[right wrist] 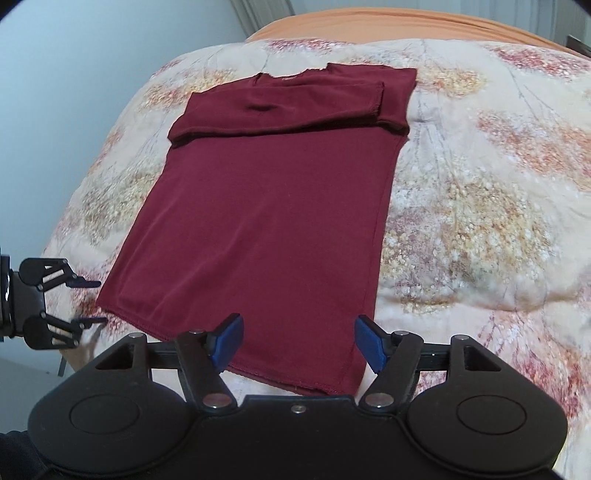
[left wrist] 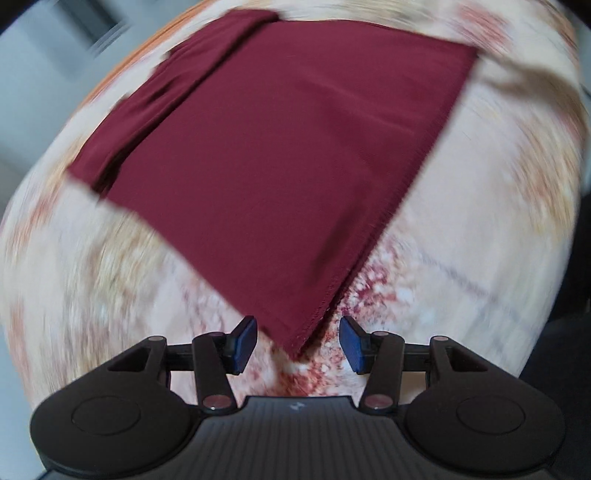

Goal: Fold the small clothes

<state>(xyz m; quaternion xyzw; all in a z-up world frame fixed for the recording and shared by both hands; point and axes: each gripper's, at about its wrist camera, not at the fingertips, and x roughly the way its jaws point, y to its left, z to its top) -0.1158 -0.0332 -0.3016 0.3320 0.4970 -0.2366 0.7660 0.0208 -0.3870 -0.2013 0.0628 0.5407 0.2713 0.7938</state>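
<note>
A dark red T-shirt (right wrist: pixel 266 206) lies flat on a floral bedspread (right wrist: pixel 480 206), its sides folded in to a long rectangle, sleeves folded across near the collar at the far end. My right gripper (right wrist: pixel 297 341) is open, its blue pads either side of the shirt's near hem at its right corner. My left gripper (left wrist: pixel 297 343) is open with the shirt's (left wrist: pixel 277 155) near corner between its pads; this view is motion-blurred. In the right wrist view the left gripper (right wrist: pixel 86 301) shows open at the hem's left corner.
The bedspread (left wrist: pixel 110 280) covers a bed with an orange sheet (right wrist: pixel 388 22) at the far end. A pale wall (right wrist: pixel 92 74) stands to the left, past the bed's edge.
</note>
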